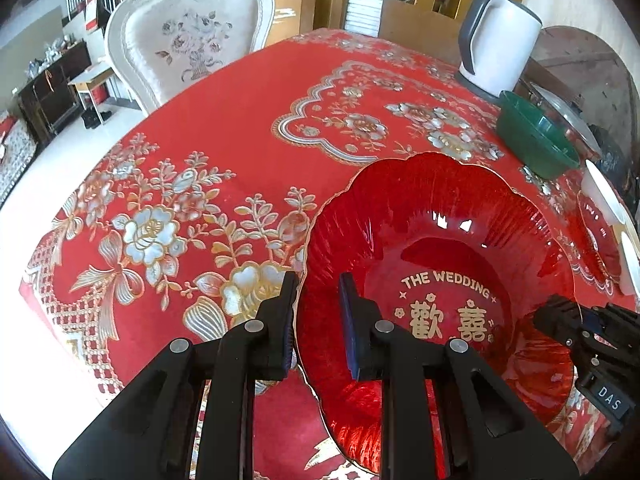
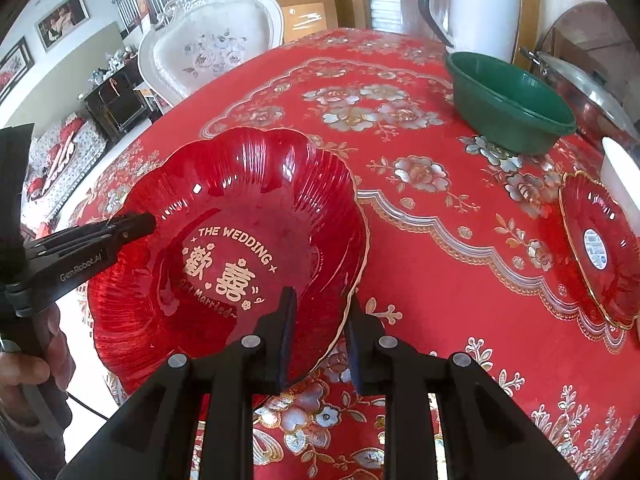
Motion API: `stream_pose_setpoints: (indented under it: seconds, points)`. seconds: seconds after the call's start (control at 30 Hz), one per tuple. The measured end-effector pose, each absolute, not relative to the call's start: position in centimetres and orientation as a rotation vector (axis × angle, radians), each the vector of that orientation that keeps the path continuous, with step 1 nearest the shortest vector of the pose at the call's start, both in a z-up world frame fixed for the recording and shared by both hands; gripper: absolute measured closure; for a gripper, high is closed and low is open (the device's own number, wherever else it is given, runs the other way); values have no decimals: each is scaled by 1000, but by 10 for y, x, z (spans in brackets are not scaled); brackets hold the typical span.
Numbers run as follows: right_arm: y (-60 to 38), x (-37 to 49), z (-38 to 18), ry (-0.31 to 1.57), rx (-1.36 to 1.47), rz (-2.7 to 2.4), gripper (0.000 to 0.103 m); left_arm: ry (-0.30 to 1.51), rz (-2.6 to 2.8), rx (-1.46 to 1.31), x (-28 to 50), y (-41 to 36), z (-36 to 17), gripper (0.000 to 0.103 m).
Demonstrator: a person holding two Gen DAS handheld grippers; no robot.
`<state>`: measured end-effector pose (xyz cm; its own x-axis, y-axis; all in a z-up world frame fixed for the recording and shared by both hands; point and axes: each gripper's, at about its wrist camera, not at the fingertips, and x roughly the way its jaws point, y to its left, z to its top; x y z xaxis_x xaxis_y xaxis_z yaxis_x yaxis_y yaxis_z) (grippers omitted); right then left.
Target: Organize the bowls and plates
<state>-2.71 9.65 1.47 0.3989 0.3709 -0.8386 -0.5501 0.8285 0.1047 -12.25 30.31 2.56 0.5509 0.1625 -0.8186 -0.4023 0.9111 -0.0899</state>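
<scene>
Left gripper and right gripper both pitched downward, jaws clamped on opposite rims of the plate.

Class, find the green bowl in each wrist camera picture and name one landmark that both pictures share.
Left wrist view: the green bowl sits at the right edge, upper half, just below the white kettle.
Right wrist view: the green bowl sits upper right, beyond the large red plate.
Shared landmark: the white floral chair behind the table.

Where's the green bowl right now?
On the red tablecloth at far right in both wrist views, the green bowl sits before the white kettle.
</scene>
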Motion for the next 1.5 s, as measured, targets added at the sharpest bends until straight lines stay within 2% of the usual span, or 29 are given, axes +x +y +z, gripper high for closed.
stream_pose_setpoints:
  seconds: [0.3, 0.4, 0.5, 0.57, 0.63, 0.9, 0.97, 1.0, 1.27, 1.5]
  points:
    - [95, -26, 14, 1023, -168, 592, 79, 929, 338, -268, -122, 303, 26, 83]
    - [93, -26, 14, 1027, -161, 591, 66, 934, 344, -268, -122, 304, 26, 78]
    - [90, -28, 16, 1027, -152, 589, 63, 919, 358, -257, -124, 305, 28, 67]
    - [88, -28, 18, 1025, -138, 594, 60, 892, 367, -246, -127, 305, 34, 54]
    - [85, -28, 20, 1023, -126, 591, 52, 868, 380, -226, -130, 304, 40, 51]
    - [68, -28, 35, 996, -75, 584, 51, 822, 344, -189, -131, 286, 69, 50]
    - [62, -27, 41, 984, -66, 579, 51, 803, 312, -186, -130, 274, 78, 37]
    - [60, -27, 43, 979, -61, 577, 51, 790, 296, -183, -129, 268, 81, 35]
    - [17, -19, 58, 944, 1, 508, 51, 761, 158, -127, -101, 201, 102, 34]
    - [-45, -8, 62, 931, 73, 395, 47, 789, 27, -92, -67, 134, 98, 34]
